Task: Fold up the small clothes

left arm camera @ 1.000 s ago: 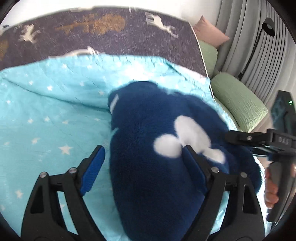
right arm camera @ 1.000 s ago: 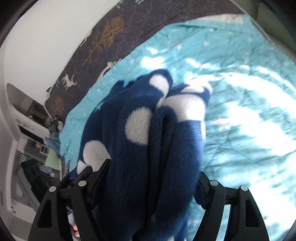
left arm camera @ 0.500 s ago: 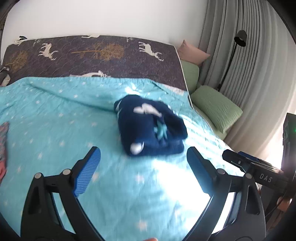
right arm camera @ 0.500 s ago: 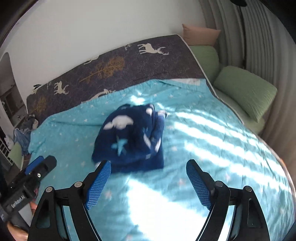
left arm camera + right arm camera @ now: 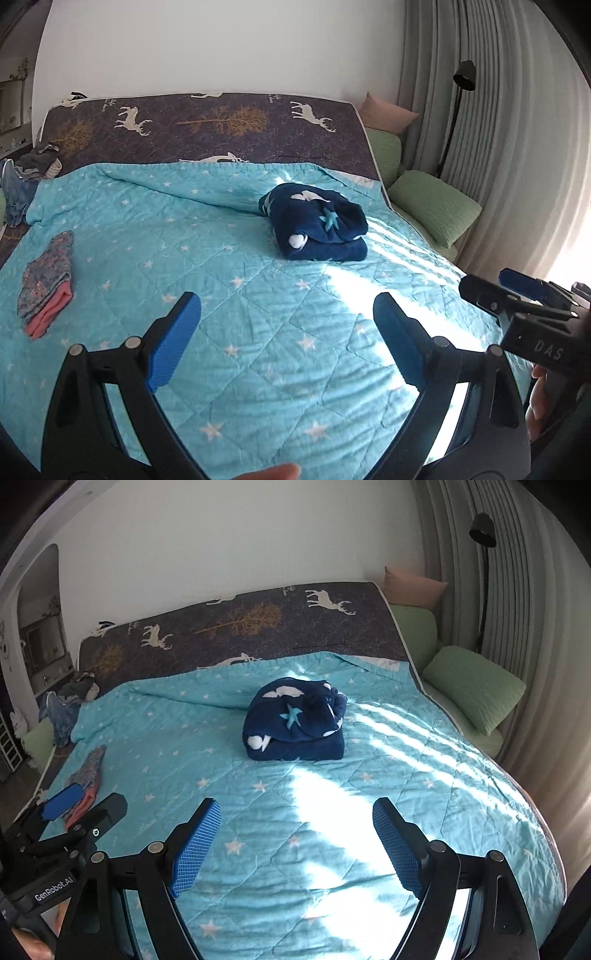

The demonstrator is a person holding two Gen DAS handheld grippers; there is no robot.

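Observation:
A folded navy fleece garment with white spots and a teal star lies in a bundle on the turquoise star quilt, far right of centre. My left gripper hangs open and empty well in front of it. The right gripper is also open and empty, with the same bundle straight ahead and apart from it. A folded patterned garment with a pink layer rests near the quilt's left edge. Each gripper shows at the edge of the other's view.
A dark deer-print mattress rises behind the quilt. Loose clothes are heaped at the far left. Green pillows and a pink one lie along the right side, by a black floor lamp and grey curtains.
Both grippers had the navy bundle between their jaws; they let it go and drew back and up, so it now lies alone on the quilt, far ahead.

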